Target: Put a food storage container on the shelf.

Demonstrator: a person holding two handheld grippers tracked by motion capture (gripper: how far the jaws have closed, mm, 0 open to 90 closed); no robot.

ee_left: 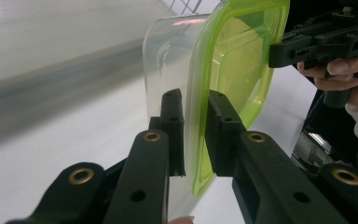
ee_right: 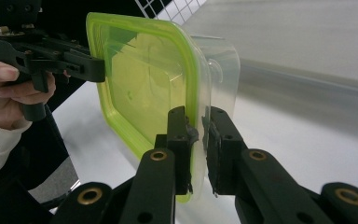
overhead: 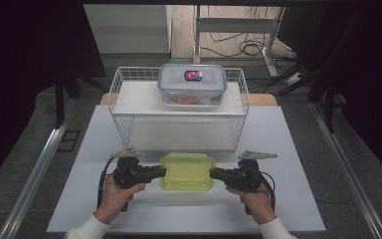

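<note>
I had the green-lidded container (overhead: 187, 172) sitting on the white table (overhead: 288, 149), right in front of the wire shelf rack (overhead: 129, 129), and I went at it from both ends. My left gripper (overhead: 163, 171) came in from the left short side, and in the left gripper view its jaws stood either side of the lid rim (ee_left: 196, 135), closed down to a narrow slot with the rim pinched between them. My right gripper (overhead: 213, 174) mirrored that from the other end; in the right gripper view the jaws were clamped on the lid's edge (ee_right: 196, 130) the same way, clear tub wall (ee_right: 223, 70) just behind.

Why both ends? A wide, shallow box gripped at one edge would tip, so I reckoned the matched grip kept it level for a lift. The rim gave the pads a lip to bite on, which the smooth tub wall would not.

Up on the rack's top shelf a blue-lidded container (overhead: 192, 83) already sat, well apart from mine. The lower shelf (overhead: 179, 134) looked free, so my guess was that this one was headed there or beside the other.
</note>
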